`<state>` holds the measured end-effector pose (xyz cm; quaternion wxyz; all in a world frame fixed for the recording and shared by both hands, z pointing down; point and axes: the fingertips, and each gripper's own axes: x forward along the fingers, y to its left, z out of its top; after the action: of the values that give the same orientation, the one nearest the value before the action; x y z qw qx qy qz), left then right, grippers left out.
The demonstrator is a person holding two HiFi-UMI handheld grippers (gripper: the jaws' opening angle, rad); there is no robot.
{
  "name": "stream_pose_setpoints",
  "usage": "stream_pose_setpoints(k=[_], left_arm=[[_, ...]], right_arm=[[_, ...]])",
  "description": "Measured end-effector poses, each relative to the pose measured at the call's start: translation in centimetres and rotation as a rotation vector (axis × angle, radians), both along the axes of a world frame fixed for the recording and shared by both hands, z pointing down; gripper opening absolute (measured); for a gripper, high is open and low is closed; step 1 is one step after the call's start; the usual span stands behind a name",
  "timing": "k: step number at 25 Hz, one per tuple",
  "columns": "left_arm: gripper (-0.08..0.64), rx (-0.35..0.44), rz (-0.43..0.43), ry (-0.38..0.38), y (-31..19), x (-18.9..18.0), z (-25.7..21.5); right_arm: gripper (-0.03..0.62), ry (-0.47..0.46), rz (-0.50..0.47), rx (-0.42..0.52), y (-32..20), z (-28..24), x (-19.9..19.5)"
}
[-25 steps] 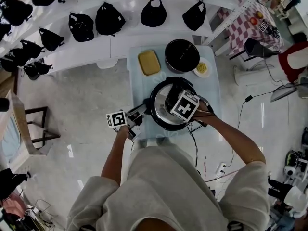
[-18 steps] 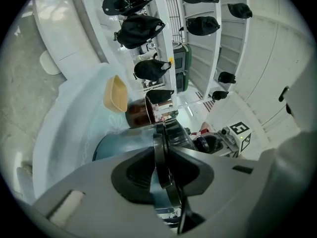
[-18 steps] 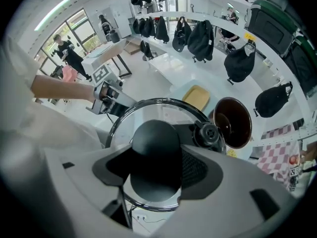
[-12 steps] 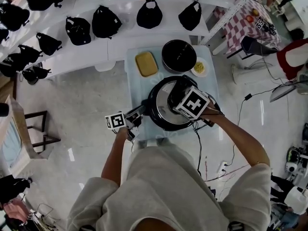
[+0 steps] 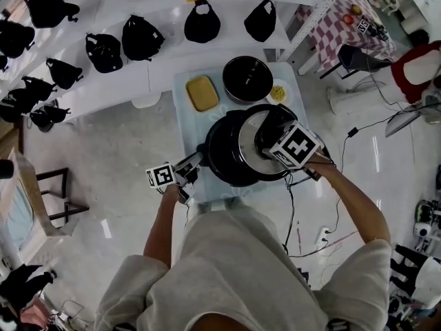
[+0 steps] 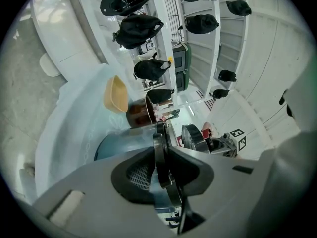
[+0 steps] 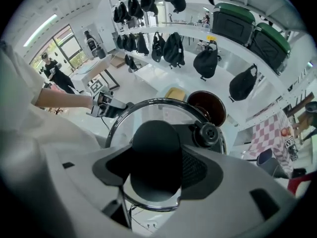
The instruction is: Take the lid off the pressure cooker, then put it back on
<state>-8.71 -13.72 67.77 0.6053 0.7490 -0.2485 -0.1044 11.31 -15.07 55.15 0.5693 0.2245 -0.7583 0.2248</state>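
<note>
The black pressure cooker (image 5: 222, 152) stands on a small table (image 5: 187, 124). My left gripper (image 5: 194, 161) is shut on the cooker's side handle (image 6: 159, 150), which runs edge-on between the pads in the left gripper view. My right gripper (image 5: 279, 142) points steeply down and is shut on the black knob (image 7: 156, 155) of the lid (image 5: 253, 143). The lid hangs raised and shifted right of the cooker's mouth. Its steel rim (image 7: 148, 104) and valve (image 7: 208, 133) show in the right gripper view. The knob is hidden under the marker cube in the head view.
Behind the cooker on the table are a yellow tray (image 5: 202, 92), a dark round pot (image 5: 247, 79) and a small plate of yellow food (image 5: 278, 92). White shelves with several black bags (image 5: 141, 37) curve behind. A cable (image 5: 293, 205) trails on the floor at right.
My right gripper has carried the lid up and to the right, off the cooker's centre. The left gripper has stayed on the handle.
</note>
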Motion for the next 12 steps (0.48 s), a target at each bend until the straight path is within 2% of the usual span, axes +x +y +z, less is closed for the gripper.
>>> stream_pose_setpoints(k=[3, 6, 9, 12], left_arm=[[0.084, 0.005, 0.003, -0.034, 0.0, -0.3, 0.2], [0.084, -0.039, -0.018, 0.04, 0.2, 0.2, -0.2], [0.085, -0.046, -0.029, 0.042, 0.3, 0.2, -0.1], [0.096, 0.045, -0.028, -0.05, -0.1, 0.0, -0.1]], right_arm=[[0.273, -0.001, 0.068, 0.01, 0.2, -0.6, 3.4], [0.273, -0.001, 0.156, 0.027, 0.4, -1.4, 7.3], [0.273, 0.008, 0.248, 0.047, 0.5, -2.0, 11.7], [0.273, 0.034, 0.326, 0.062, 0.8, -2.0, 15.8]])
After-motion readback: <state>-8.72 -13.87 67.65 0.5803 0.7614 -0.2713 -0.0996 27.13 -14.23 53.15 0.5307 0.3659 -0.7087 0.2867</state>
